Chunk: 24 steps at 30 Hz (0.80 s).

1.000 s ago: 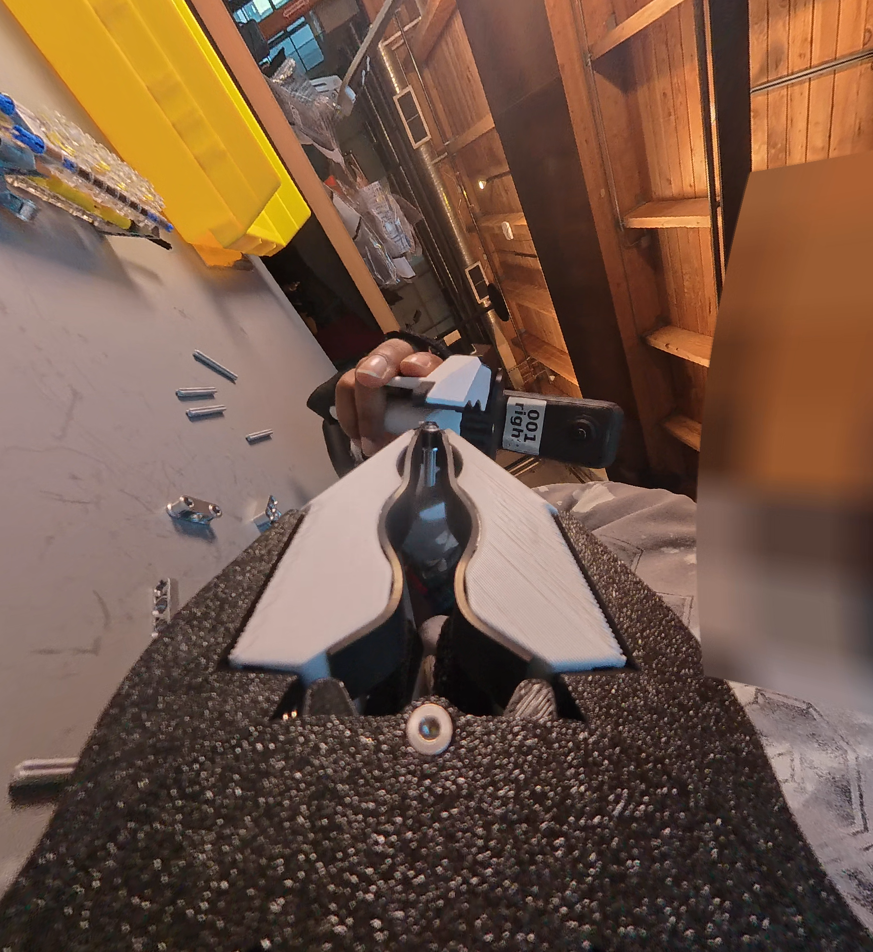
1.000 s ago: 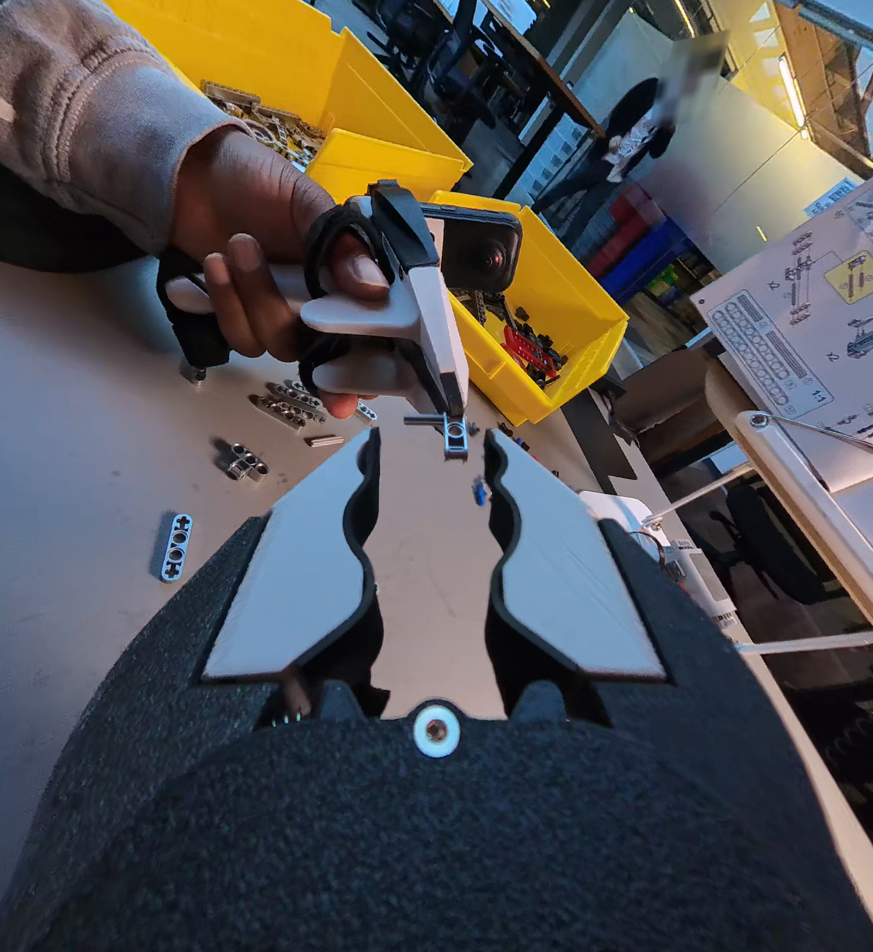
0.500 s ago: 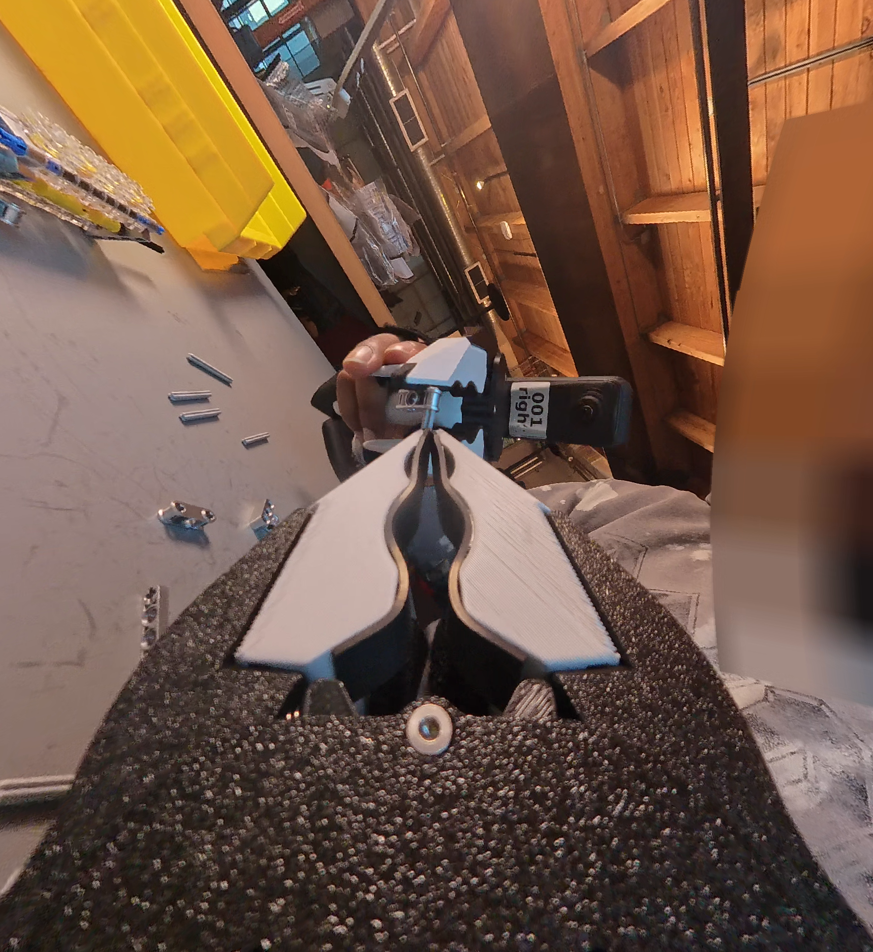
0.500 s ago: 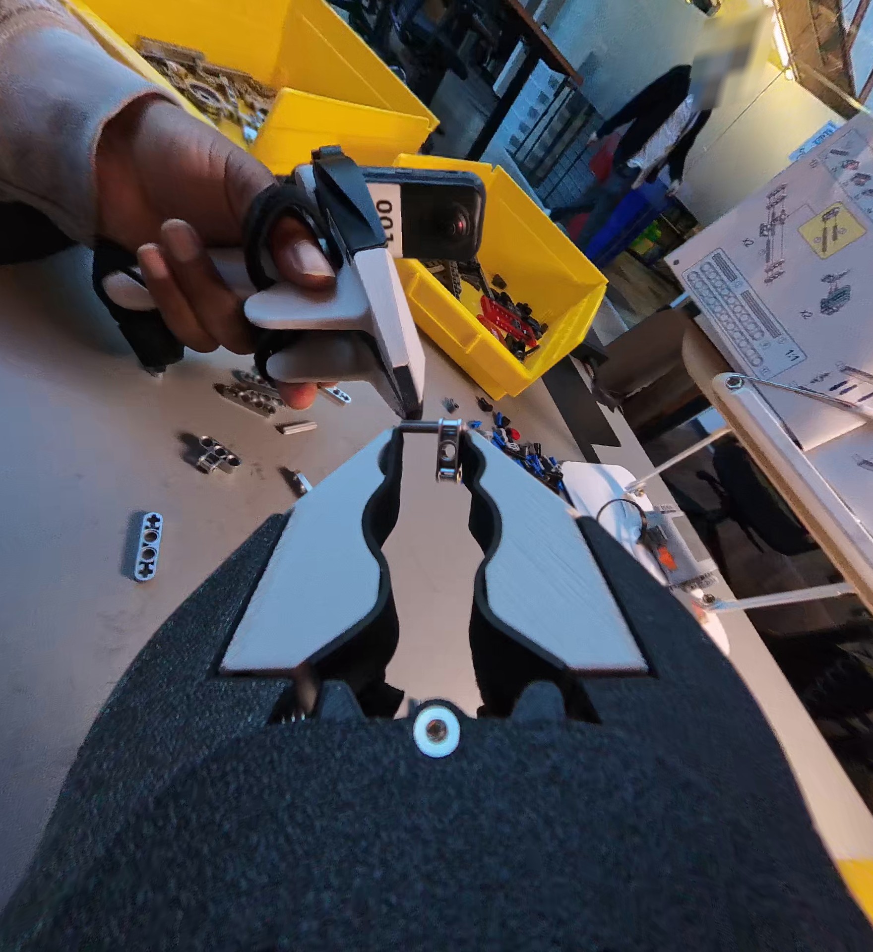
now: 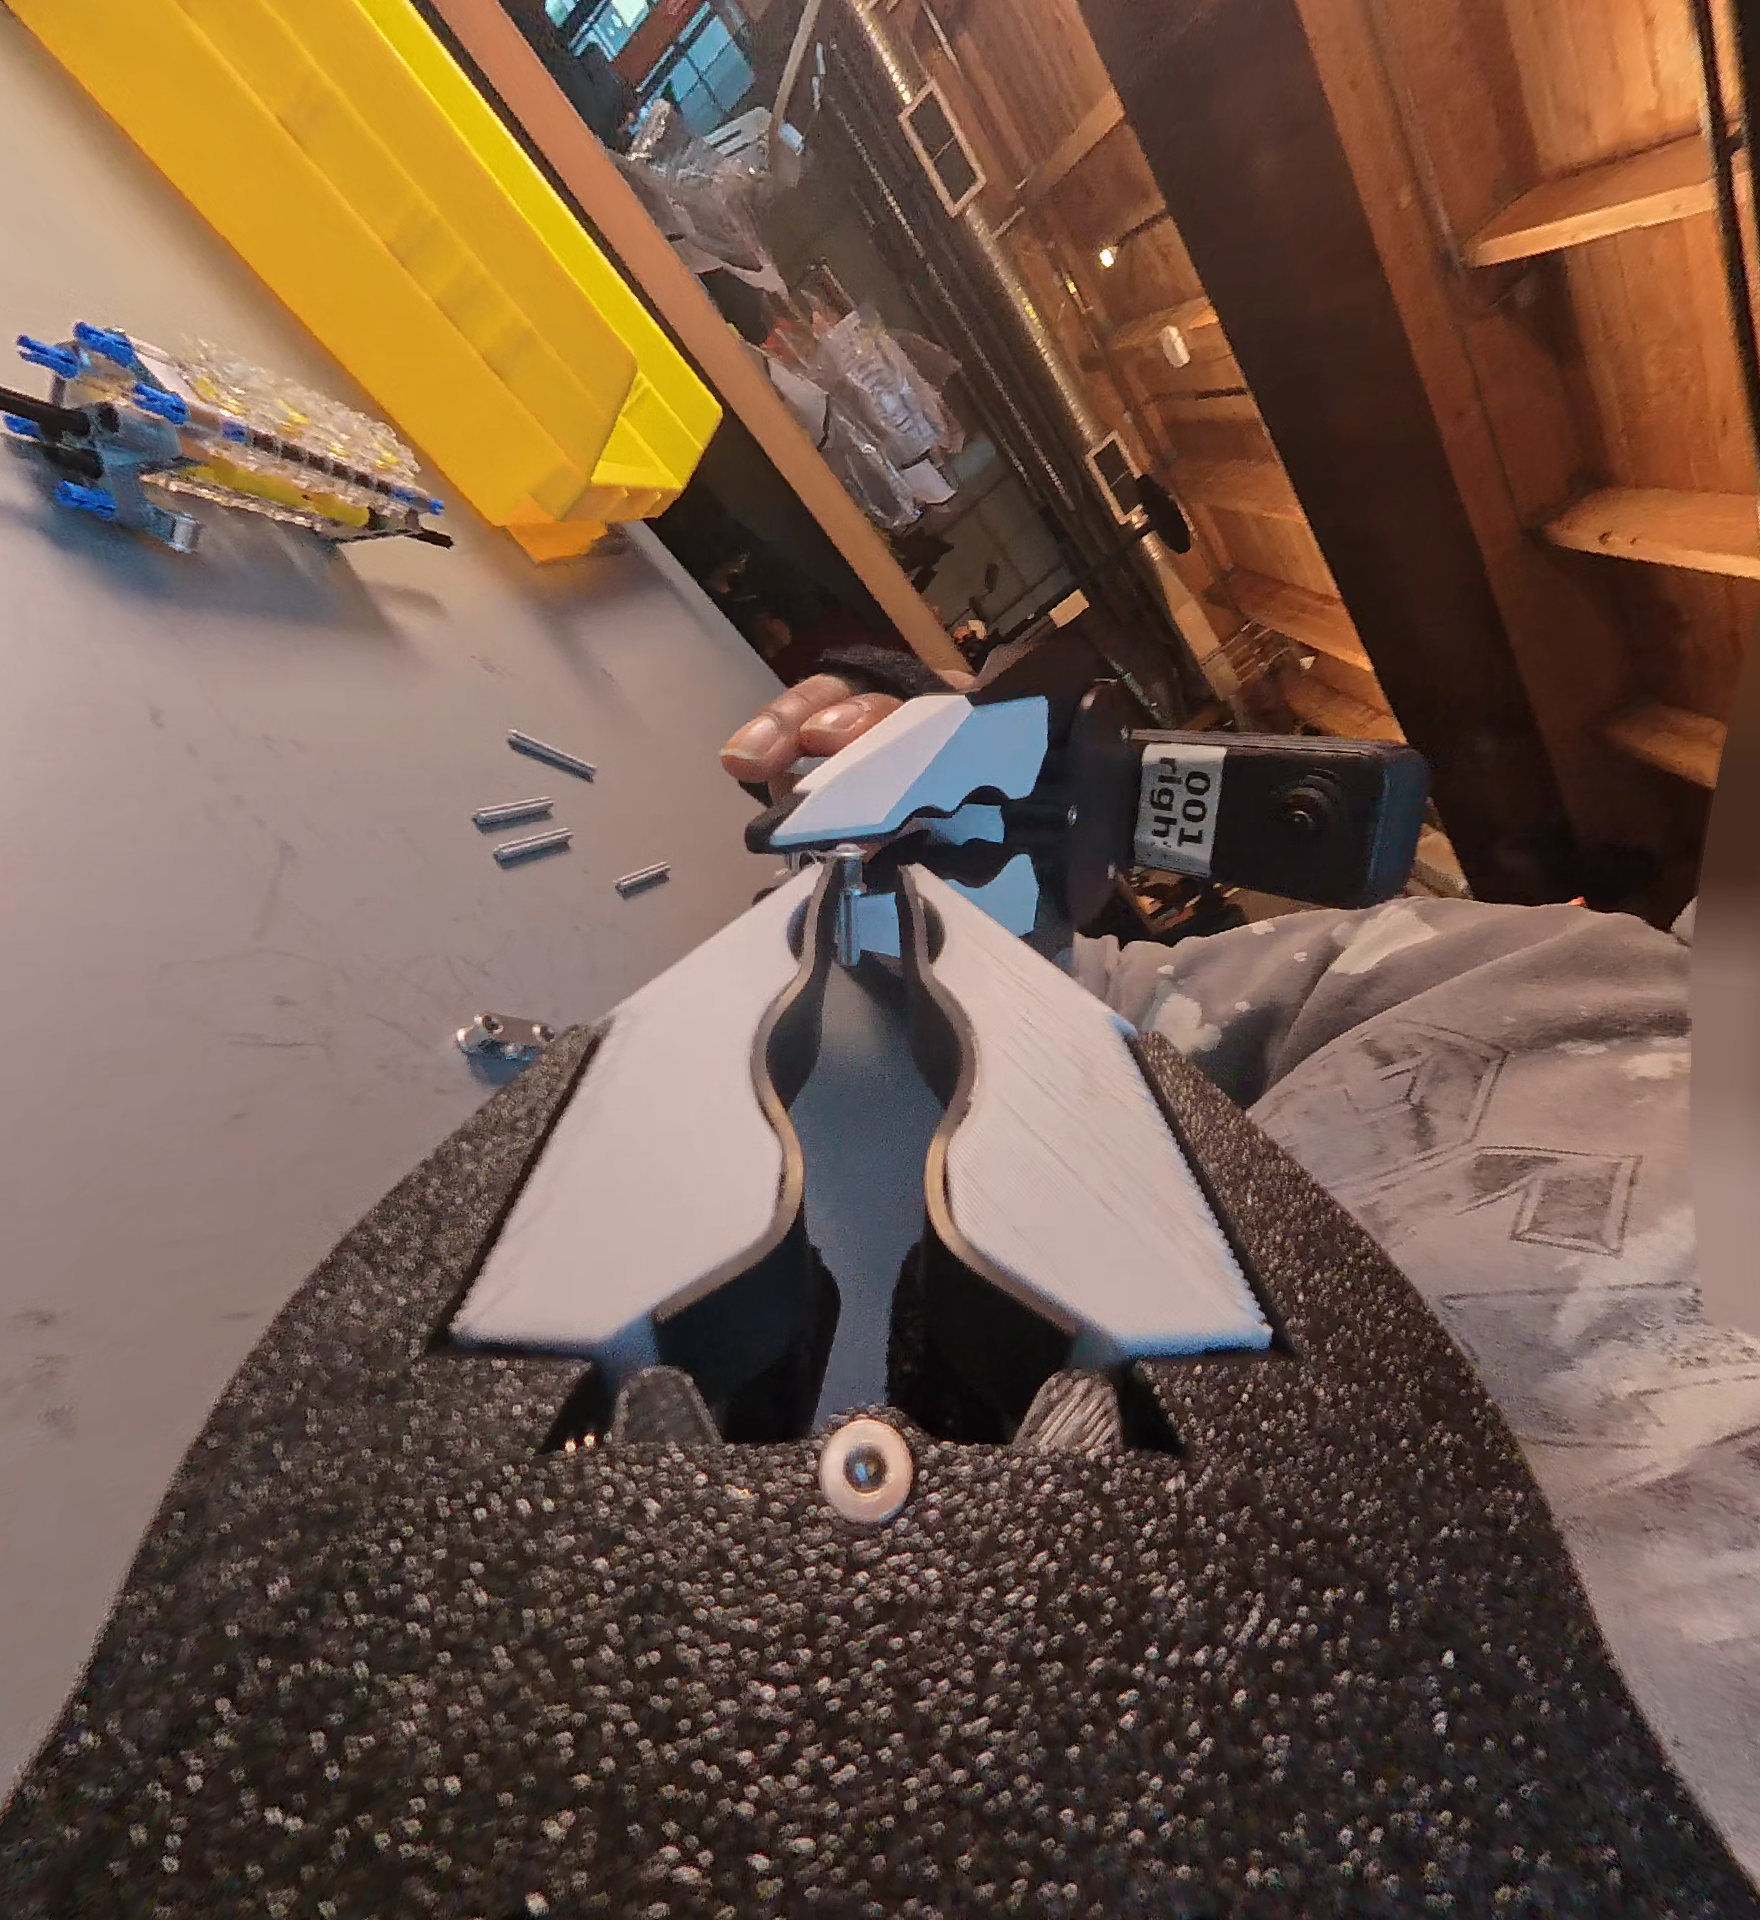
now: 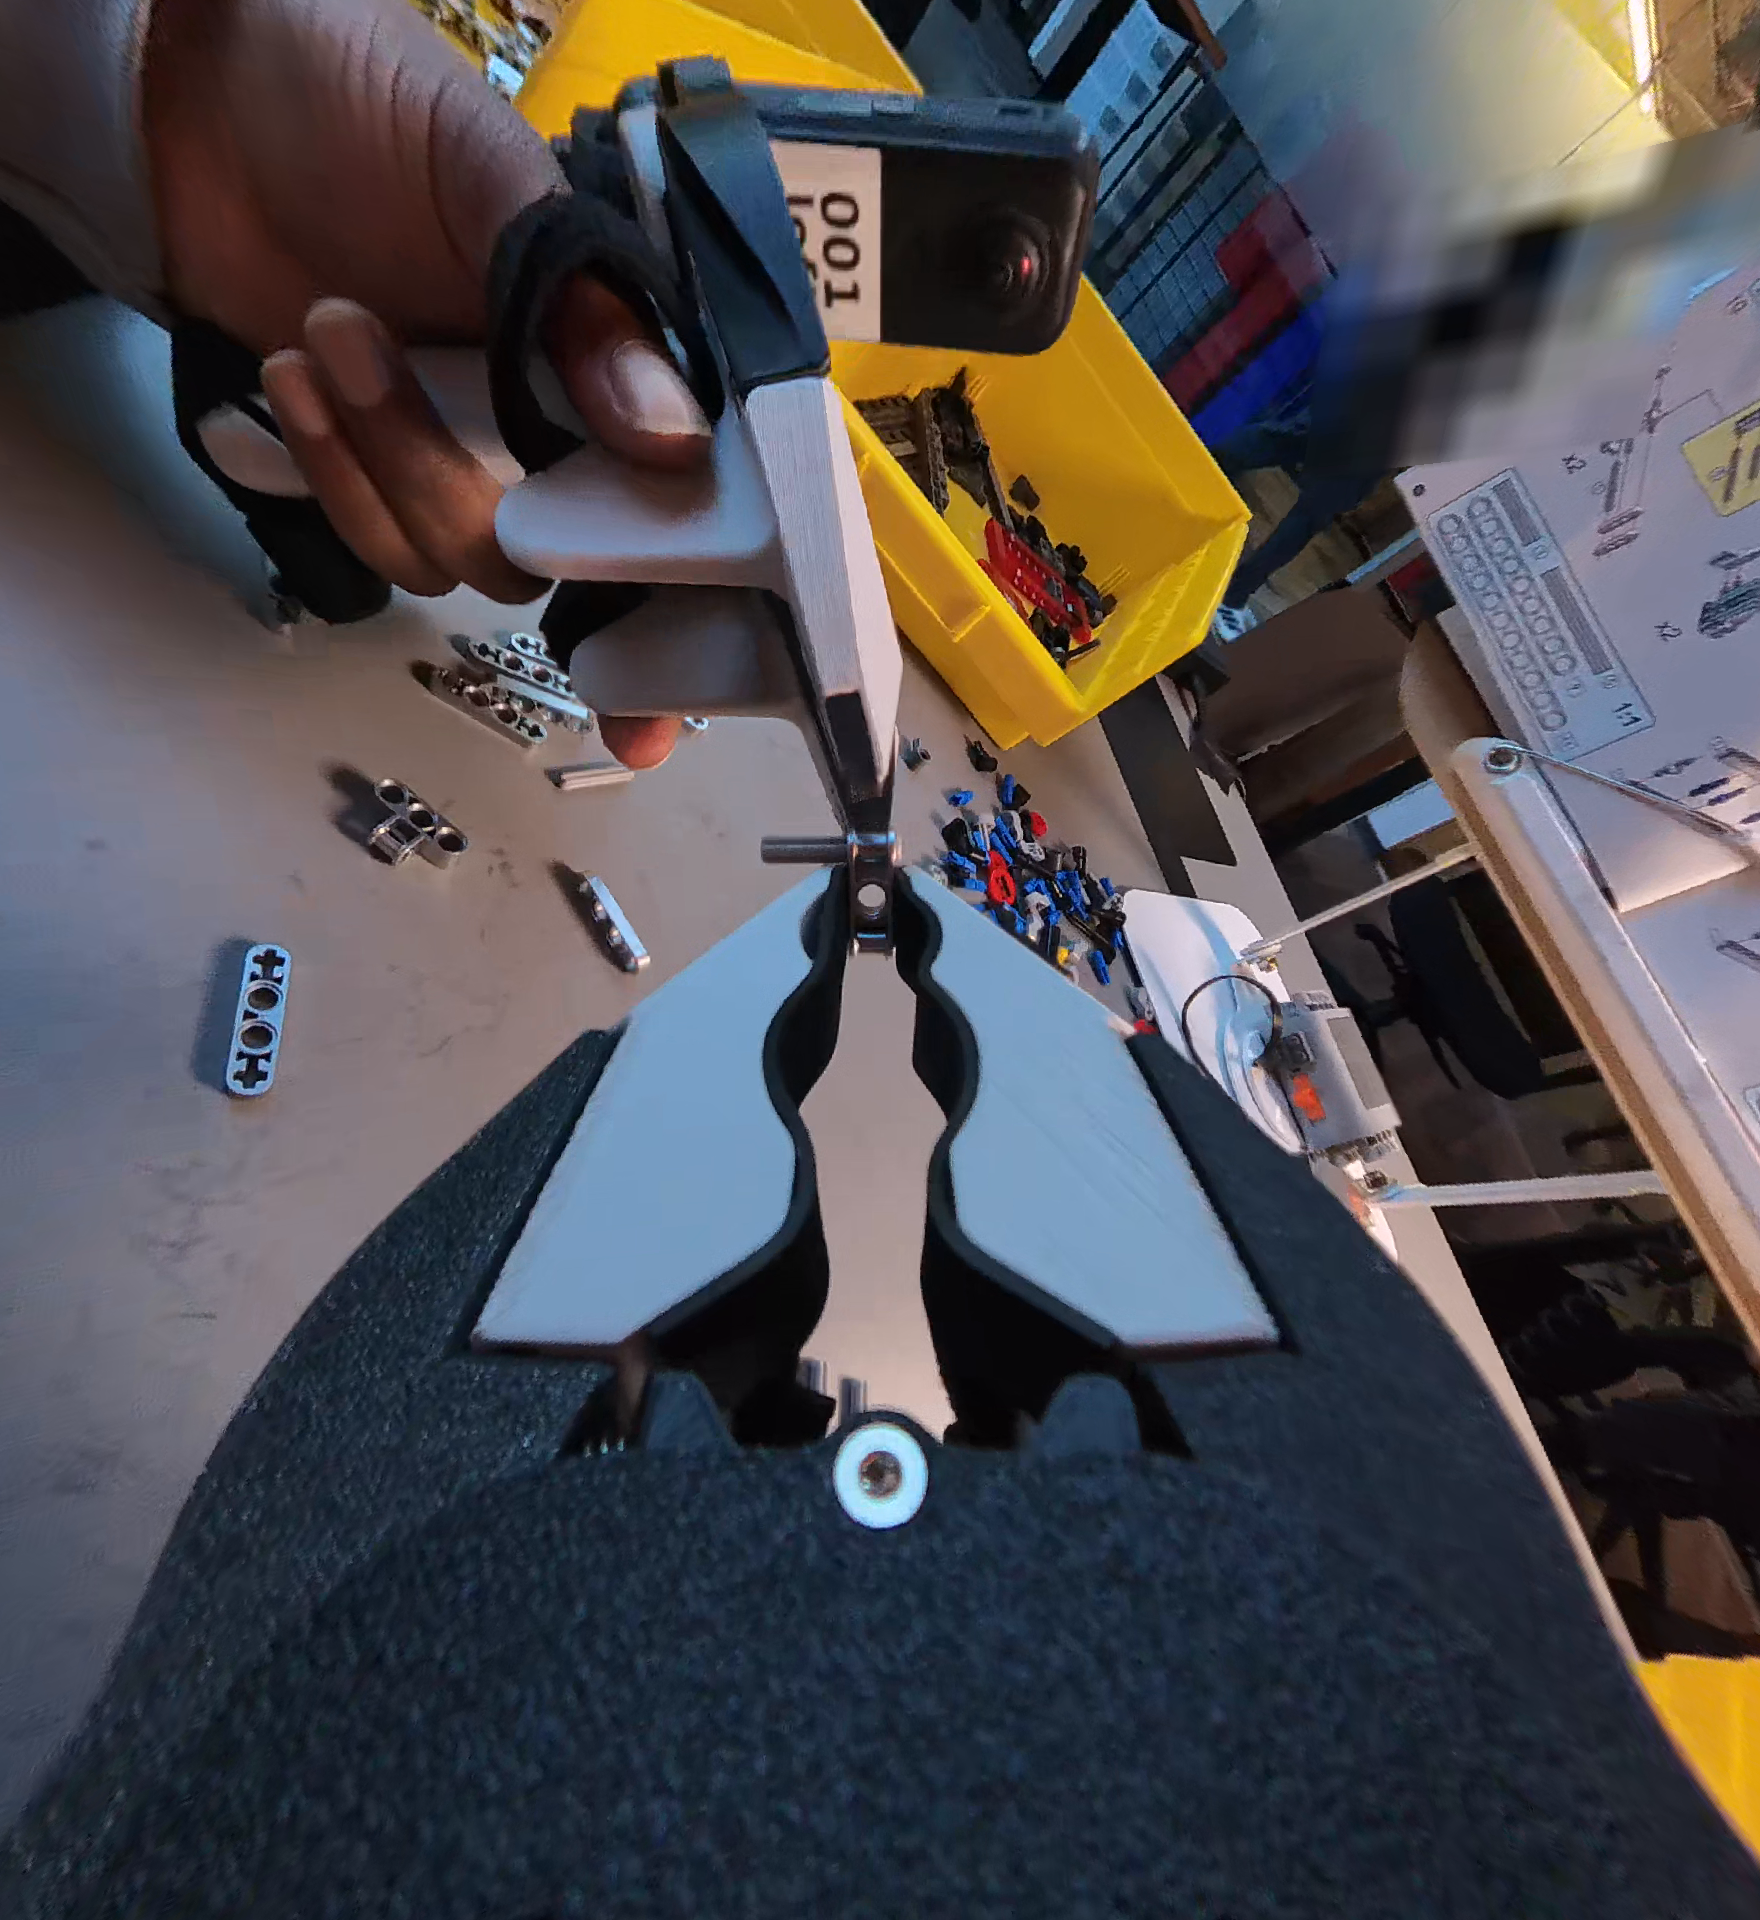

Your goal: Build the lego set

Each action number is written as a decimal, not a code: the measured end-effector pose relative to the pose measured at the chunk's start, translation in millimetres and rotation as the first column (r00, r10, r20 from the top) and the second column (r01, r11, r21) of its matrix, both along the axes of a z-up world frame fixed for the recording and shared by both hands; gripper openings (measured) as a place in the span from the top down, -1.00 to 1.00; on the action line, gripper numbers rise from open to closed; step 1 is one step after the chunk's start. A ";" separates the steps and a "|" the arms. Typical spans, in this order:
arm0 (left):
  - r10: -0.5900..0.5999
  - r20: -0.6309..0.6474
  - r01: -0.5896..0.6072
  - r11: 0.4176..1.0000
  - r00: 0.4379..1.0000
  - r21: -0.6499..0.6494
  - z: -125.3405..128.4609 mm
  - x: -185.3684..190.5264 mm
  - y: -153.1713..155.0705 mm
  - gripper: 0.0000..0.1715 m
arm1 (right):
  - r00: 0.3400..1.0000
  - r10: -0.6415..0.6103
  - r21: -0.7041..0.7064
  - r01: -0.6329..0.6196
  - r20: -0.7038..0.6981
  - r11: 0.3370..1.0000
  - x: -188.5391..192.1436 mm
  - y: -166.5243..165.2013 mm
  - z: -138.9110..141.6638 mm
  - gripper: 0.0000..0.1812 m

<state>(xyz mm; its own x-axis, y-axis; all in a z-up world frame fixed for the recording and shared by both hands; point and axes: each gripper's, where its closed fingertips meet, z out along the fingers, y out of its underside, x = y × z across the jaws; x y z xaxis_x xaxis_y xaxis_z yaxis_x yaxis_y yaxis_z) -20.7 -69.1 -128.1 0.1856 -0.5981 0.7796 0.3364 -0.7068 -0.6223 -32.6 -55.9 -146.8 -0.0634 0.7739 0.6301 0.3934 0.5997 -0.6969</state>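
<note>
Above the table [image 6: 107, 1299], the right gripper [image 6: 871, 914] pinches a small grey connector [image 6: 870, 896] with its jaws while the left gripper [image 6: 860, 800] has its jaws pressed onto the connector's top beside the protruding pin [image 6: 798, 850].

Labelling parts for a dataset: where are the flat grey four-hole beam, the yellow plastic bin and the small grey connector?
flat grey four-hole beam [image 6: 257, 1019], right wrist view, middle.
yellow plastic bin [image 6: 1156, 488], right wrist view, inner wall.
small grey connector [image 6: 871, 902], right wrist view, round hole.
</note>
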 end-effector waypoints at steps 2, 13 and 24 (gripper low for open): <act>0.026 -0.067 -0.026 1.000 0.997 0.012 -6.8 0.5 2.5 0.89 | 1.000 -0.010 0.026 0.010 0.022 1.000 -1.4 0.5 -4.6 0.95; 0.109 -0.184 -0.088 0.989 0.977 0.116 -8.1 -0.8 6.6 0.95 | 0.999 -0.036 0.074 0.035 0.010 0.997 -4.0 1.5 -1.6 0.94; 0.130 0.065 -0.132 0.991 0.989 0.018 6.9 -9.8 12.9 0.95 | 0.997 -0.059 0.001 0.059 -0.053 0.998 -8.0 3.5 6.4 0.67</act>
<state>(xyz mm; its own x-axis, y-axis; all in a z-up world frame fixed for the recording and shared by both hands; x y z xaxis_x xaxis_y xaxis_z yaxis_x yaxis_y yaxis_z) -30.5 -56.2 -121.2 0.2140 -0.5893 0.7791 0.4646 -0.6401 -0.6118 -40.6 -52.4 -140.4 0.0156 0.7738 0.6332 0.3912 0.5781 -0.7161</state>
